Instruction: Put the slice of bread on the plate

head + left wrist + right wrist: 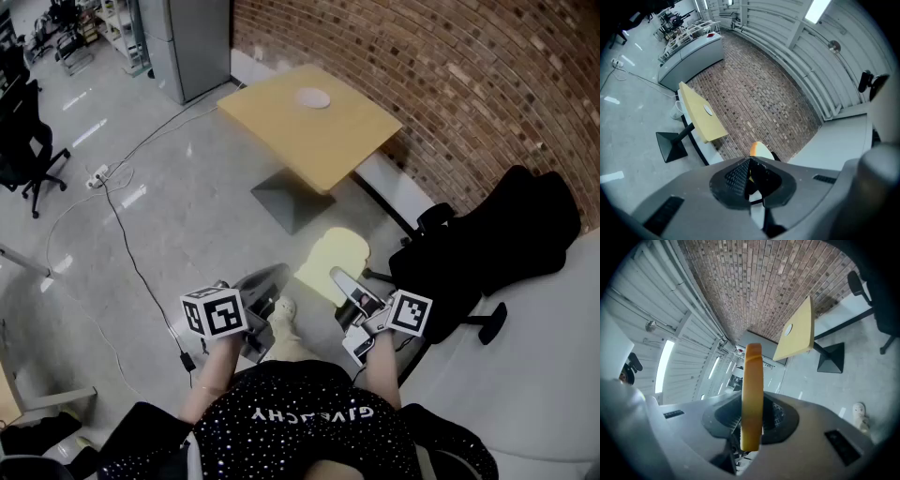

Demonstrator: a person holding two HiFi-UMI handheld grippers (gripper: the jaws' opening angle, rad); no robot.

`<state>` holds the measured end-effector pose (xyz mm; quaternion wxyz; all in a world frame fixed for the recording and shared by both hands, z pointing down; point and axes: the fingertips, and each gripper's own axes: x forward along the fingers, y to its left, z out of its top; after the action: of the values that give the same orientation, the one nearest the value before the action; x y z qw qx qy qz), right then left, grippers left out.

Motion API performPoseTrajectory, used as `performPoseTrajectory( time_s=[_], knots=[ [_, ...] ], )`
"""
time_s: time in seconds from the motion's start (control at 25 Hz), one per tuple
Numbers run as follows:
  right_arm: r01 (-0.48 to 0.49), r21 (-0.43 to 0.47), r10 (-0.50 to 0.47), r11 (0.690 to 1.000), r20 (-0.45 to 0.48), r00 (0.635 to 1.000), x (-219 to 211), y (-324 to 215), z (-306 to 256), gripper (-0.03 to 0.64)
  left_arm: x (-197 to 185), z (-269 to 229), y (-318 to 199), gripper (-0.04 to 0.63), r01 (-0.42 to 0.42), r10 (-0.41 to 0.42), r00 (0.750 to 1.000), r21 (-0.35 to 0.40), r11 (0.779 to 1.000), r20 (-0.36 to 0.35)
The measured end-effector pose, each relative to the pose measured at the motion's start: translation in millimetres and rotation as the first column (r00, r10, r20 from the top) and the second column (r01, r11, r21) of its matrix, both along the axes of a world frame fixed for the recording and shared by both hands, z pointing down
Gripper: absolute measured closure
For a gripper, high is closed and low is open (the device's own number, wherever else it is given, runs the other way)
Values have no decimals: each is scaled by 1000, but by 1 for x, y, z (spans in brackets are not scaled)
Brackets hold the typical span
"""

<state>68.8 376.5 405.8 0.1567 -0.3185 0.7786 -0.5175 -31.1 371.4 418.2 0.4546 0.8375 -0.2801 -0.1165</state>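
Observation:
A pale slice of bread (pixel 333 265) hangs over the floor with my right gripper (pixel 343 281) shut on its near edge. In the right gripper view the bread (pixel 752 394) stands edge-on between the pads. My left gripper (pixel 266 283) is beside it, a little to the left, with its jaws together and nothing in them (pixel 750 164); the bread's (pixel 760 150) top shows just past its tips. The small white plate (pixel 313 97) lies on the yellow table (pixel 356 141) well ahead, by the brick wall. The plate (pixel 788 329) also shows in the right gripper view.
A black office chair (pixel 506 239) and a white desk (pixel 553 375) are close on the right. A cable and power strip (pixel 98 176) lie on the grey floor to the left. A grey cabinet (pixel 187 42) stands behind the table, another chair (pixel 23 141) at far left.

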Motion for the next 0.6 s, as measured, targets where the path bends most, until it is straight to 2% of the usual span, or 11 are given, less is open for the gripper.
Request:
performPoseTrajectory(
  time_s=[0.32,0.6],
  knots=[
    [-12,32,14,999,-49,999,19,-110,-8,523,14,-13,-114,584,6,-8,999,39,999,52],
    [-11,22,12,1000,-43,999,33,-182,-8,523,27,-14,-186,584,5,-7,999,37,999,42]
  ],
)
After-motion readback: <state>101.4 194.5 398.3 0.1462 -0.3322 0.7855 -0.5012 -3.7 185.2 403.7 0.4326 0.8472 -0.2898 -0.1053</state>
